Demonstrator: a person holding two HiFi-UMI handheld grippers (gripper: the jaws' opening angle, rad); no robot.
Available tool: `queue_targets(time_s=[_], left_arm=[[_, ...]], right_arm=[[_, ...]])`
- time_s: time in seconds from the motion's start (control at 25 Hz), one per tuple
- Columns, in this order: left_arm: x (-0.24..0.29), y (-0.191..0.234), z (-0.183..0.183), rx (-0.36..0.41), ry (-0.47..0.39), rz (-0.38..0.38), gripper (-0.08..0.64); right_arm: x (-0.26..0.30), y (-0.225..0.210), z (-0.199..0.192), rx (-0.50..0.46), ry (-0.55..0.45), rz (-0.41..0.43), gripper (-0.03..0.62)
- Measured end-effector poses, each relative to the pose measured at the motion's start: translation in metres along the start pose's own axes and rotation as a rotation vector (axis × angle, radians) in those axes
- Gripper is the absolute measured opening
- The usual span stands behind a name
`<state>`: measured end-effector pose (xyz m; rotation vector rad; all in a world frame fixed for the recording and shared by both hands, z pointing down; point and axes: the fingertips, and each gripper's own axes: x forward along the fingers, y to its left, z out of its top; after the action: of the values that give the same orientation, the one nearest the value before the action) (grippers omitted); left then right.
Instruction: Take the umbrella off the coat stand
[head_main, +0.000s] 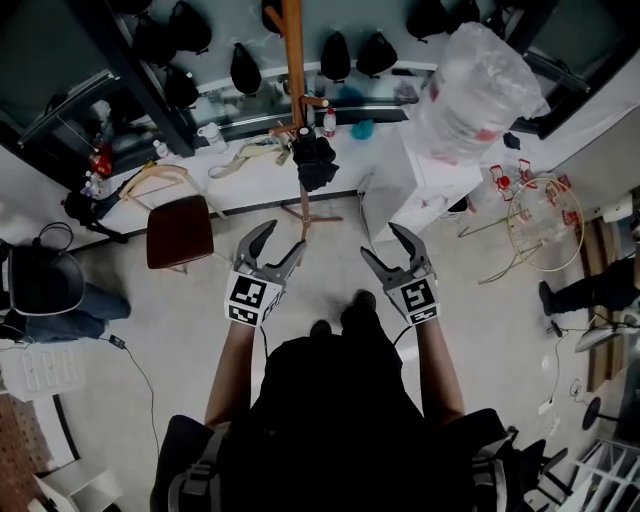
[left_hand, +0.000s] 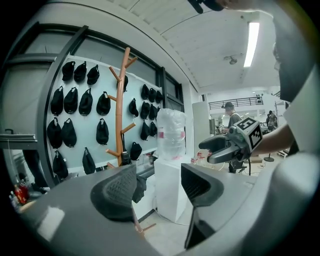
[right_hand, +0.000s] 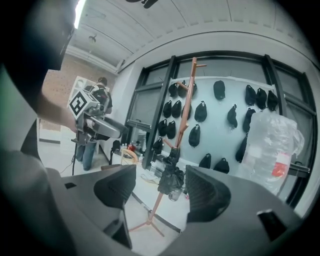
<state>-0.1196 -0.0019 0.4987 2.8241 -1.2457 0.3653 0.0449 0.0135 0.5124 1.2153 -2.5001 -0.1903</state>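
A wooden coat stand (head_main: 293, 70) rises from the floor ahead of me, its feet by a white counter. A folded black umbrella (head_main: 314, 162) hangs on one of its lower pegs. In the right gripper view the umbrella (right_hand: 171, 178) shows between my jaws but far off, on the stand (right_hand: 186, 100). In the left gripper view the stand (left_hand: 120, 115) is beyond my left jaw, and the umbrella (left_hand: 139, 186) is mostly hidden behind it. My left gripper (head_main: 282, 240) and right gripper (head_main: 383, 242) are side by side, short of the stand. Both are open and hold nothing.
A white cabinet (head_main: 420, 185) with a large clear plastic-wrapped bottle (head_main: 470, 85) stands right of the stand. A brown stool (head_main: 180, 230) is to the left, a wire frame (head_main: 545, 225) to the right. Black caps (left_hand: 80, 105) hang on the back wall. A person (head_main: 60, 300) sits far left.
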Motion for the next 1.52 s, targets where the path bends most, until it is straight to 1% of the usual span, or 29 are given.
queue_targets(time_s=[0.28,0.44,0.68,0.92,1.16,1.28,1.44,1.52], left_arm=[[-0.005,0.004,-0.004,-0.011,0.004,0.03,0.278],[-0.005,0.008,-0.007,-0.016,0.007,0.043,0.278],[0.006,0.014,-0.006,-0.019,0.005,0.042,0.278],[0.026,0.014,-0.003,-0.017,0.006,0.035,0.278],[0.047,0.022,0.0,-0.037,0.022,0.055,0.278],[0.059,0.023,0.001,-0.043,0.029,0.066,0.278],[0.077,0.024,0.005,-0.057,0.043,0.088,0.278],[0.085,0.029,0.005,-0.062,0.05,0.108,0.278]], right_arm=[[0.009,0.004,0.003,-0.015,-0.007,0.034,0.31],[0.014,0.003,0.002,-0.02,-0.01,0.042,0.308],[0.021,-0.003,0.002,-0.023,-0.013,0.039,0.302],[0.029,-0.022,-0.004,-0.016,-0.007,0.033,0.299],[0.047,-0.041,0.001,-0.037,-0.018,0.062,0.298],[0.054,-0.055,-0.002,-0.013,-0.029,0.074,0.295],[0.069,-0.08,0.0,0.076,-0.07,0.104,0.293],[0.081,-0.09,0.003,0.079,-0.087,0.127,0.293]])
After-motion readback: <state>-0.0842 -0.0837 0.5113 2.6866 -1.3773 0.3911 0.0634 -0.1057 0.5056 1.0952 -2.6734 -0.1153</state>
